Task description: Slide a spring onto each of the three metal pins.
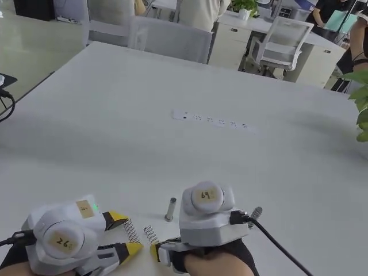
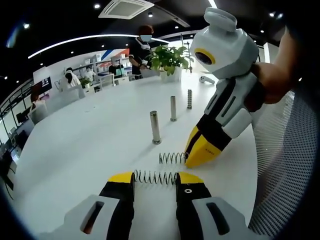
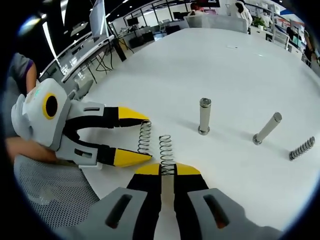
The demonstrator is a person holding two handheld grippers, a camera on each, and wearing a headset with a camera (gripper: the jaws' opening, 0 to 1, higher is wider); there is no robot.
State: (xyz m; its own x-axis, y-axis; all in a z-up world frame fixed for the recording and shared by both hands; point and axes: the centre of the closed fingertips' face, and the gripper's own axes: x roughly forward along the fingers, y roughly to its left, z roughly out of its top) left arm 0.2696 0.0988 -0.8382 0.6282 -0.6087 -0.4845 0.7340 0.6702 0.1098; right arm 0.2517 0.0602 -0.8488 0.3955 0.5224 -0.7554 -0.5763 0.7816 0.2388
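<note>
- Claw on the far left: the left claw (image 1: pixel 125 233) is pinching the first spring (image 2: pixel 156 177) lengthwise. One yellow tip sits at each end, low over the white table (image 1: pixel 172 86).
- Just right of it, the second spring (image 3: pixel 166 150) lies beside the first. Its near end is caught in the right claw (image 3: pixel 168 170), whose jaws are pressed nearly together on it while the rest pokes out forward.
- Next over is the near pin (image 3: pixel 204 116), standing upright, bare, and close in front of both claws.
- Then the middle pin (image 3: pixel 267 127), also bare.
- Furthest right, the last pin (image 3: pixel 302 148) already has coils around it, so I'd count that as one of three done.
- Step in hand, as I read it: both leftover springs are grabbed, and threading comes next.
- The next move needs a spring lifted, turned so its open end faces down, lined up over a bare pin top and lowered.
- The end-to-end hold on the first spring blocks both openings, so I reckon it needs a regrip on the side or a handoff first.
- The second spring has a free end, so it looks readier to go, probably onto the near pin.
</note>
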